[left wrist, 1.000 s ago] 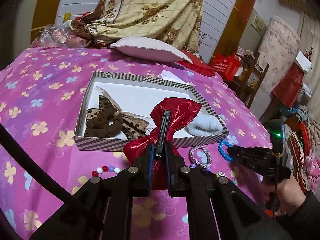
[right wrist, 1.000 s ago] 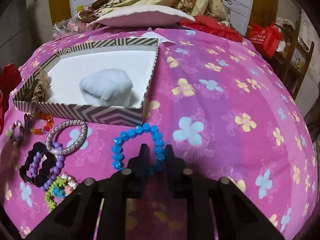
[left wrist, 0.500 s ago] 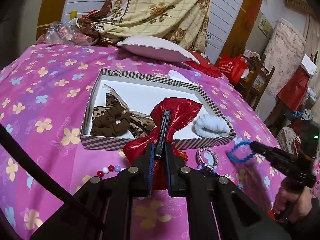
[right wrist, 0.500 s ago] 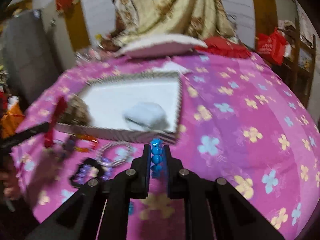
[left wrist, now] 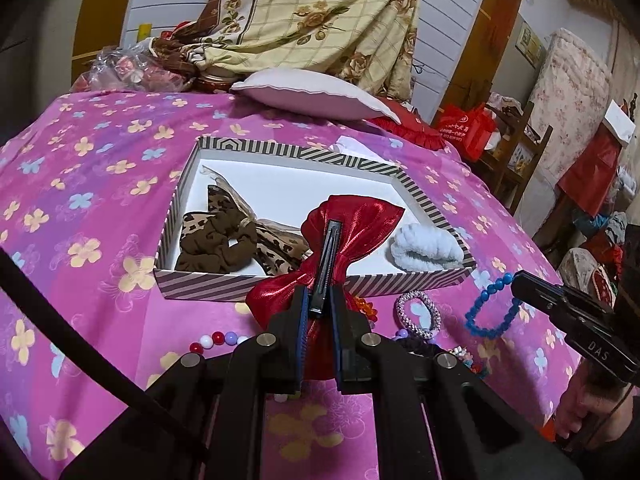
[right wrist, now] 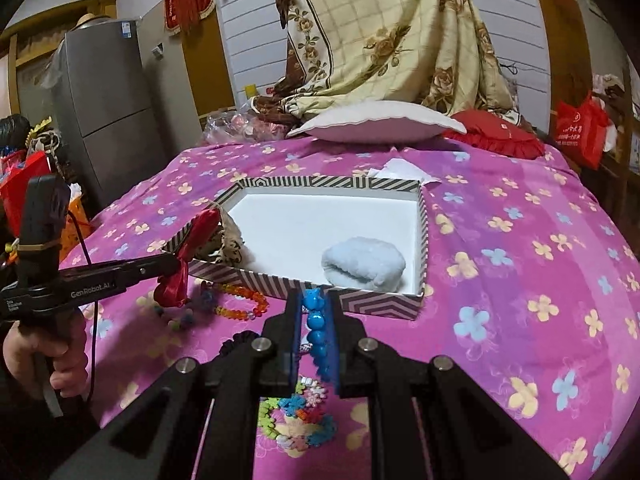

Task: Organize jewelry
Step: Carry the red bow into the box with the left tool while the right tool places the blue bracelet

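The left gripper is clenched on the black clip of a shiny red bow, which hangs from the closed jaws with its upper lobe over the near wall of the striped box and its lower lobe drooping on the gripper's side of that wall. The right gripper is clamped on a blue bead bracelet; the beads run in a line between the two blue pads, and in the left wrist view the loop dangles free in the air off the tip of the right gripper, clear of the cloth. A hand grips the handle of the left gripper, and another hand holds the right one. Just ahead of both tools lies the open box, white inside, on a pink flowered bedspread. In it, ahead and left of the left gripper, sit a brown scrunchie and a leopard-print bow; a pale blue fluffy scrunchie lies in the near corner, right in front of the right gripper. On the cloth between the tools and the box lie a silvery beaded bracelet, an orange bead bracelet, a red, white and lilac bead strand, and, under the right gripper, a multicoloured flower bracelet. Beyond the box rest a white pillow and a red cushion.
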Demonstrator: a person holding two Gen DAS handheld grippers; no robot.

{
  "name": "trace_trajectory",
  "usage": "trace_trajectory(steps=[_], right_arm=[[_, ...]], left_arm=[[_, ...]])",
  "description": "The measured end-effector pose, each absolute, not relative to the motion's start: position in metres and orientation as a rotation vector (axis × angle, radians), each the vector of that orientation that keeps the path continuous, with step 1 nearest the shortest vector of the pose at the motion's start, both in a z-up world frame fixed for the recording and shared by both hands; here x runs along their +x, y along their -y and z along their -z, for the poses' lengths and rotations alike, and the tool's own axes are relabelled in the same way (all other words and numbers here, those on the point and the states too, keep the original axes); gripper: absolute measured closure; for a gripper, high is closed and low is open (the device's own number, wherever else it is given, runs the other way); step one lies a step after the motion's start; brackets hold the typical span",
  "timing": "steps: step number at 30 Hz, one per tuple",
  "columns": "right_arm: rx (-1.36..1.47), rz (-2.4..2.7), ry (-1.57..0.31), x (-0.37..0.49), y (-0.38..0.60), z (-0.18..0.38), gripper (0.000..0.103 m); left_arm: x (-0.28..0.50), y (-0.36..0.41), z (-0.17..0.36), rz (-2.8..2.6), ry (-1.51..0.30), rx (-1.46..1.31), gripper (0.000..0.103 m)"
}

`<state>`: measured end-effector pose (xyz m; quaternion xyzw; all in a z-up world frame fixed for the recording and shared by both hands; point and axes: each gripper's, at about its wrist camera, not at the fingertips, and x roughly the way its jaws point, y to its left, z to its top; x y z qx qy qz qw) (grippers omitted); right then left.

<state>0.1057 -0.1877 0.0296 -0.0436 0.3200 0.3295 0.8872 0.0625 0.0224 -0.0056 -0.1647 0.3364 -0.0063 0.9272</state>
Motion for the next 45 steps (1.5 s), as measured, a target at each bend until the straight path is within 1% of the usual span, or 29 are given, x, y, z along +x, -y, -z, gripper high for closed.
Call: trace_trajectory(steps=[14, 31, 37, 45], right_arm=[[-0.117, -0.693, -0.675, 0.103, 0.171, -0.027, 0.091], [-0.127, -0.691, -0.645, 0.096, 0.165, -0.041, 0.091], [-0.082, -0.667, -0.609, 0.106, 0.170, -0.047, 0.091], [0.004, -0.622, -0.555, 0.143, 0.159, -0.058, 0.091]], left_arm=[[0.063, -0.024, 0.007, 0.013, -0.696, -0.346, 0.103], [0.061, -0.024, 0.006, 0.011, -0.695, -0.348, 0.103], [0.059, -0.025, -0.010, 0.039, -0.599, -0.360, 0.103], [0.101, -0.025, -0.015, 0.058, -0.536, -0.360, 0.103]])
